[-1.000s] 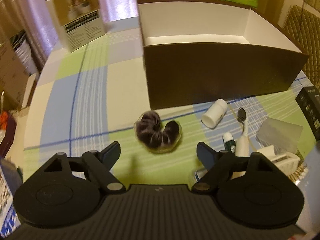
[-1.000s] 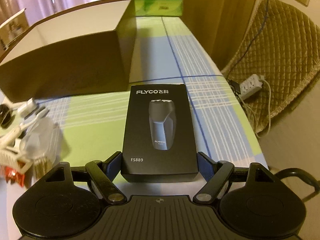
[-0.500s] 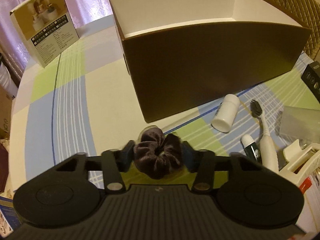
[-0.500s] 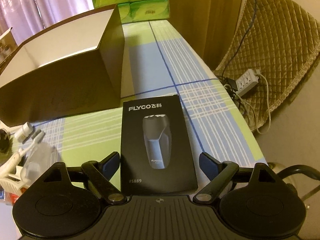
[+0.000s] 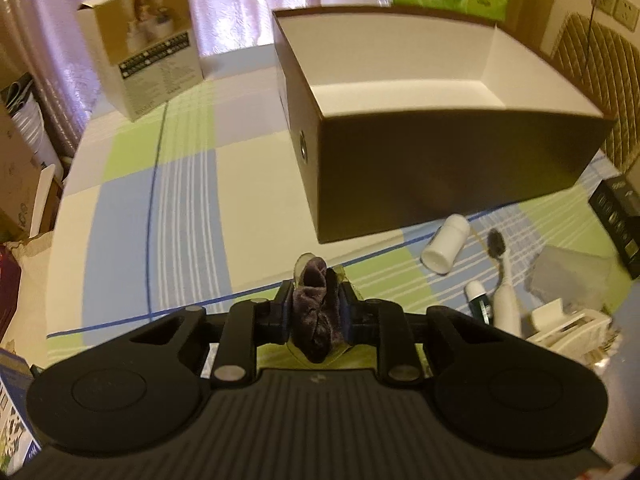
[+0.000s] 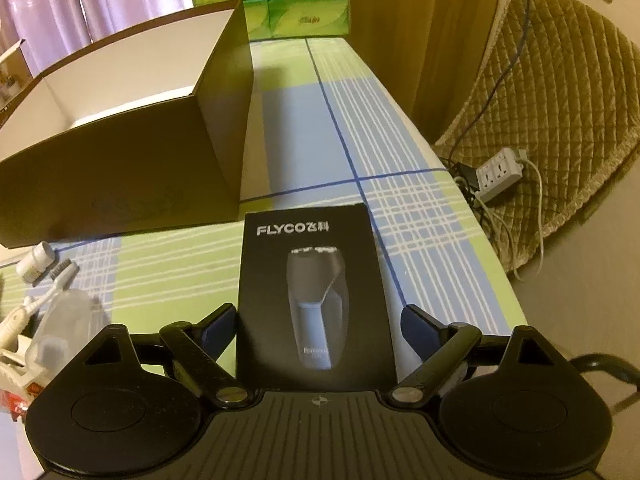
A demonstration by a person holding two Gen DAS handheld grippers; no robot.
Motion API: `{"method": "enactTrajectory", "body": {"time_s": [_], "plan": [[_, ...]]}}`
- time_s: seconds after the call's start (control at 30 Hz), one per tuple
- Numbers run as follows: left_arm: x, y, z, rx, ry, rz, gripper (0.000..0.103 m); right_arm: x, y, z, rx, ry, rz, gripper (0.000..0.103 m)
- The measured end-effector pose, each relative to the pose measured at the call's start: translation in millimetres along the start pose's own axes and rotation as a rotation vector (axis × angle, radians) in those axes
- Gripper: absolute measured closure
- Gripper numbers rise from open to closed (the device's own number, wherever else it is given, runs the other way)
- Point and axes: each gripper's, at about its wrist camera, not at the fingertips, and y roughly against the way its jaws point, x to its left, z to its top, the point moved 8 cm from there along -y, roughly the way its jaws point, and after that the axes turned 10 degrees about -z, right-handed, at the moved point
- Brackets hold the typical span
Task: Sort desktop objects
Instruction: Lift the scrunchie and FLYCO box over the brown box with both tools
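The left hand-held gripper point(image 5: 315, 312) squeezes the purple scrunchie point(image 5: 316, 314), bunched tall, above the worktop point(image 5: 168, 208). The right hand-held gripper point(image 6: 318, 326) is wide apart around the black shaver box point(image 6: 314, 300), lying lengthwise away.

Both wrist views look forward, low over the table; both show the brown box point(image 5: 440, 168) point(image 6: 120, 168)

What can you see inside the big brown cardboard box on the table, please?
The brown box shows only bare white walls and floor; its near wall hides the front strip of floor in both views.
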Motion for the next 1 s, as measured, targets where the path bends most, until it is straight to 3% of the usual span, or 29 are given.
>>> {"method": "enactTrajectory", "body": {"time_s": [0.27, 0.33, 0.53, 0.8, 1.0], "plan": [[-15.1, 32.1, 30.2, -0.075, -0.003, -0.015, 0.084, 5.5, -19.5, 3.1, 0.040, 0.041, -0.001, 0.017], [-20.5, 36.9, 40.9, -0.095, -0.007, -0.028, 0.084, 6.2, -22.6, -0.4, 0.057, 0.061, -0.014, 0.027], [-40.6, 41.7, 68.5, -0.126, -0.047, -0.051, 0.084, -2.9, -9.7, 0.6, 0.054, 0.039, -0.043, 0.027], [-53.1, 37.1, 110.9, -0.177, -0.063, -0.081, 0.084, -12.7, 55.1, 73.9, -0.113, -0.034, 0.024, 0.027], [-56.2, 23.3, 143.9, -0.191, -0.062, -0.076, 0.084, 30.3, 86.8, 135.1, -0.217, -0.012, 0.142, 0.027]]}}
